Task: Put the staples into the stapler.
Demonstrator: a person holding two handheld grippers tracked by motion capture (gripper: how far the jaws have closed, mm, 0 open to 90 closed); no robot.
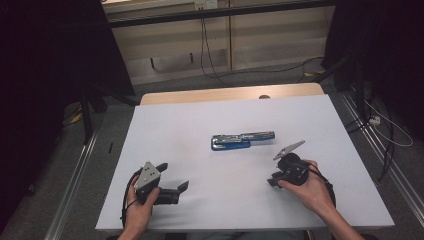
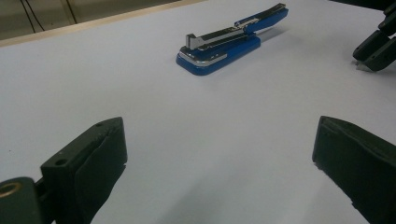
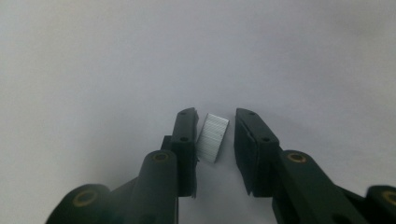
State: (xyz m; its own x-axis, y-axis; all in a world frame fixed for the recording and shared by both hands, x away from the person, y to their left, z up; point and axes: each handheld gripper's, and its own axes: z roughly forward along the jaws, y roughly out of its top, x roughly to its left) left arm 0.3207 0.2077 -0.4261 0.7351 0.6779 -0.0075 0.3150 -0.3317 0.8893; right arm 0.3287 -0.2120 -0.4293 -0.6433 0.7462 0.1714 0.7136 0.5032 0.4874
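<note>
Strip of staples [image 3: 212, 138] lies on the white table [image 1: 200, 120] btwn the right gripper [image 3: 214, 126] jaws, long axis along them; jaws narrow, not quite pinching yet. Open stapler [image 1: 242, 140] sits mid-table, well apart. Left gripper [image 1: 172, 176] wide open, holding nothing, farther off.

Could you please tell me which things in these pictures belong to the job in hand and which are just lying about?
In the job:
- staple strip, between the right gripper jaws
- blue stapler, lying opened on the table
- left gripper, open, waiting

Just lying about:
- cables on the floor beyond the table
- white plug beside the table
</note>
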